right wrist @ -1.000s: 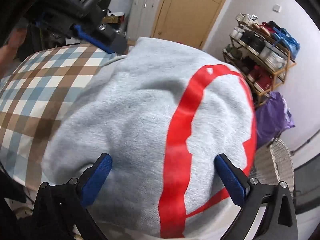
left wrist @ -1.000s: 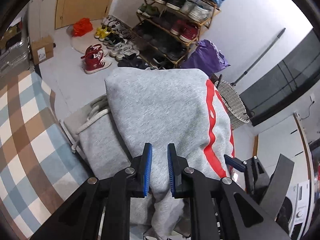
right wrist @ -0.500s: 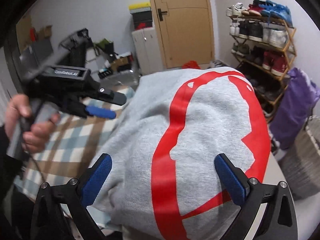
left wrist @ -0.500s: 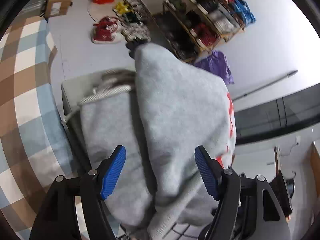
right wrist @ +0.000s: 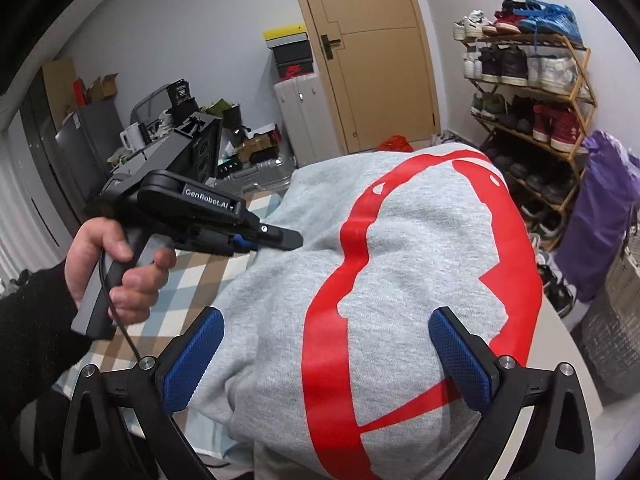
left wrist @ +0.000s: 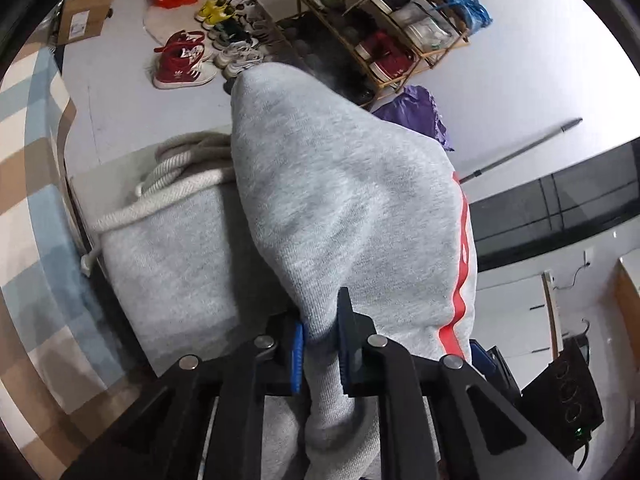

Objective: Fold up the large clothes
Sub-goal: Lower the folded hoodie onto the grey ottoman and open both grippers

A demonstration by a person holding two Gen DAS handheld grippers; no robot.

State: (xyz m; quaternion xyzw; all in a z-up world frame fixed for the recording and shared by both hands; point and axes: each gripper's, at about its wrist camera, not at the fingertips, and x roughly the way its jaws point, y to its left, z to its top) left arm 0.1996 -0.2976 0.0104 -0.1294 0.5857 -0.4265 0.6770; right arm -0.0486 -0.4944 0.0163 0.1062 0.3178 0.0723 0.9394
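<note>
Left wrist view, far left: checked cloth [left wrist: 36,216] in blue, brown and white. Next to it a pale table [left wrist: 116,172] carrying a coiled white rope [left wrist: 176,184] and the grey sweatshirt [left wrist: 344,208]. The sweatshirt's lower layer lies flat on the table beside the rope; an upper fold rises from it in a raised ridge toward the camera. Left gripper [left wrist: 320,344]: jaws narrow, clamped on a bunched edge of that fold, cloth hanging below them. A red print shows on the fold's right flank. Behind, on the floor: red shoes [left wrist: 180,62], then a shoe rack [left wrist: 392,28] and a purple bag [left wrist: 416,116] further right. Right wrist view, left side: the person's hand [right wrist: 116,268] grips the handle of the left gripper [right wrist: 276,240], whose tip meets the sweatshirt's [right wrist: 400,264] left edge above the checked cloth [right wrist: 188,292]. Centre: the sweatshirt, red print up, fills the view. Right gripper [right wrist: 326,356]: jaws wide, one blue pad [right wrist: 192,356] on either side of the near bulge; whether the pads touch cloth I cannot tell. Background: door [right wrist: 372,52], then shoe rack [right wrist: 532,92] and purple bag [right wrist: 604,220] at right.
</note>
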